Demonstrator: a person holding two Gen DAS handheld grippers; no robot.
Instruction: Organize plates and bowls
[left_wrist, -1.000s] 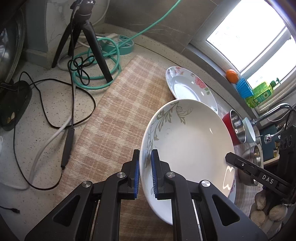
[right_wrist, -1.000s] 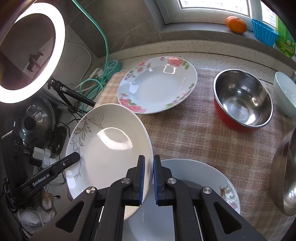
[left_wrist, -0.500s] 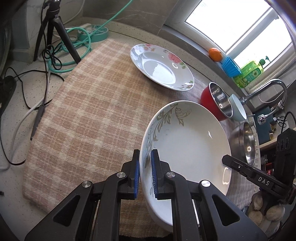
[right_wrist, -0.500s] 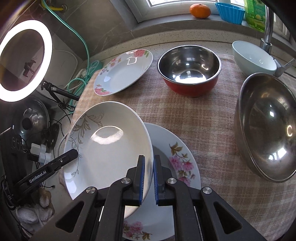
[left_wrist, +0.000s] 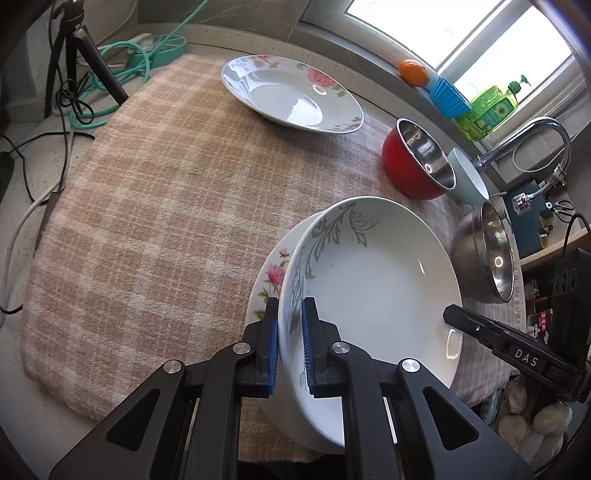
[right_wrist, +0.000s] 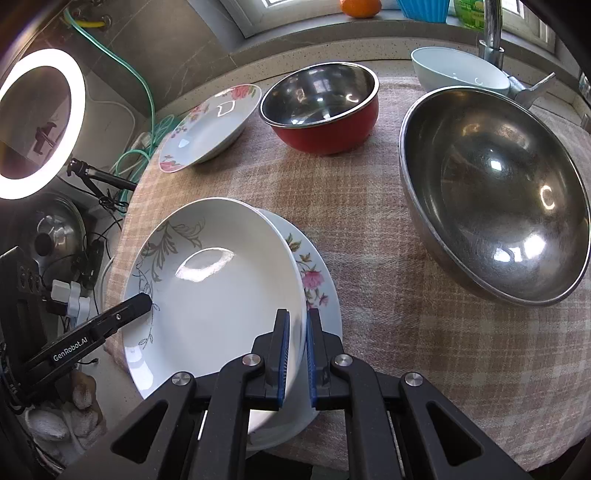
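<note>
1. Left claw (left_wrist: 290, 345) and right claw (right_wrist: 295, 350) both clamped on opposite rims of the vine-pattern plate (left_wrist: 373, 280), frame centre-bottom.
2. It sits tilted over the rose plate (right_wrist: 314, 280).
3. Checked cloth (left_wrist: 166, 192) covers the desk; window upper right.

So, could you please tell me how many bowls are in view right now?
3: a red steel-lined bowl at the back of the mat, a pale blue bowl by the tap, and a large steel bowl at the right. None appears hidden.

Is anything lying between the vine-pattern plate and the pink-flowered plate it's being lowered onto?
Nothing visible. The vine-pattern plate, clamped at opposite rims by both claws, sits tilted directly over the pink-flowered plate, whose exposed rim is bare.
</note>
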